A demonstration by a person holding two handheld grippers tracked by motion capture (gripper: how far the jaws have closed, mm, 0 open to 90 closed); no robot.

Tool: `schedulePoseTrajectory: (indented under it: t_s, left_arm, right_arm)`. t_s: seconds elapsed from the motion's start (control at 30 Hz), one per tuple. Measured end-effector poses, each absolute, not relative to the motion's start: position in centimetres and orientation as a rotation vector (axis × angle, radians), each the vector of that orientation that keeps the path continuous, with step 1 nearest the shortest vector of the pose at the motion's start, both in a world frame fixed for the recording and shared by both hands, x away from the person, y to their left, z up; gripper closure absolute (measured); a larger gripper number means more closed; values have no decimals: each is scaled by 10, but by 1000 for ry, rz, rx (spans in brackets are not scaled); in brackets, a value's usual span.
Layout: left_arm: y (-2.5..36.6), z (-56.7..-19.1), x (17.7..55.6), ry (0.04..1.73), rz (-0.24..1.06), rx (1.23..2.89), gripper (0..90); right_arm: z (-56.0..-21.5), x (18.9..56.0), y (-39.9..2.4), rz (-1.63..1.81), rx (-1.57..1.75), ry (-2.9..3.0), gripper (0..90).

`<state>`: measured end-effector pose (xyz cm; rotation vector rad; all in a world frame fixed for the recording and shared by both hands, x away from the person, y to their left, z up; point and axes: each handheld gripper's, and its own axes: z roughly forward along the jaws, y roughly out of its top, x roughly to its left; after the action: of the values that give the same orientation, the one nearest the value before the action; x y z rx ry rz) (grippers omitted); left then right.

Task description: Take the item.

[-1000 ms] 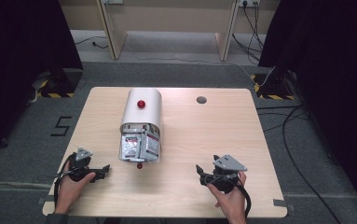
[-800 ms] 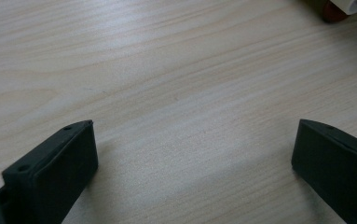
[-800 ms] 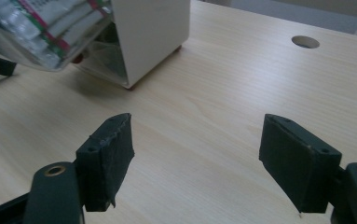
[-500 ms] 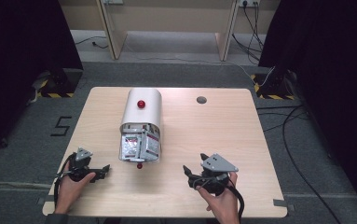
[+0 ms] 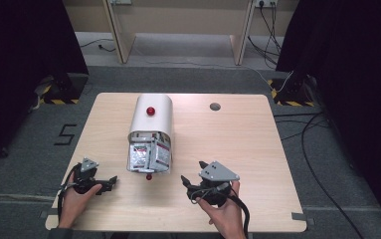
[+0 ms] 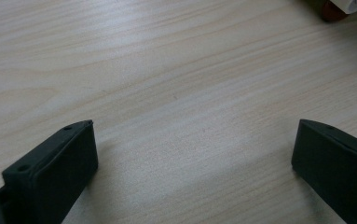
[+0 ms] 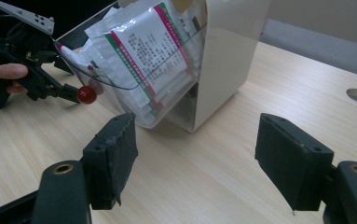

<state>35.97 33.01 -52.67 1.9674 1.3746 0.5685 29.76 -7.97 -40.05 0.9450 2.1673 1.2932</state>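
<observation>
A white arched box (image 5: 150,124) lies on the wooden table (image 5: 238,144), a red knob (image 5: 150,110) on its top. Its clear front door (image 5: 149,157), with its own small red knob (image 5: 149,177), shuts in several printed packets (image 7: 153,60). My right gripper (image 5: 193,172) hovers just right of the box front, pointing at it. In the right gripper view my right gripper (image 7: 197,154) is open; its jaws have just been closing slightly, with nothing between them. My left gripper (image 5: 111,181) rests left of the door, and in its own view my left gripper (image 6: 195,154) is open over bare wood.
A round cable hole (image 5: 215,106) sits in the table's far right part. Wooden furniture legs and cables stand on the grey floor beyond the table. Black curtains hang on both sides. The table's front edge lies just behind both hands.
My right gripper has moved left toward the box front and risen a little. The left gripper and the box have stayed put.
</observation>
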Motion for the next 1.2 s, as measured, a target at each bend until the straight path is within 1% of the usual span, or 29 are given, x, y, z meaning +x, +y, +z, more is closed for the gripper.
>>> schedulePoseTrajectory:
  t_s: [0.6,0.83,1.2]
  left_arm:
    - [330,-527,360,1375,567,1969,0]
    - [330,-527,360,1375,567,1967,0]
    - [330,-527,360,1375,567,1968,0]
  right_arm:
    - [-385,304,-52,1315,860,2191,338]
    - [-381,309,-47,1323,853,2196,350]
    - [-371,310,-24,1321,765,2225,364]
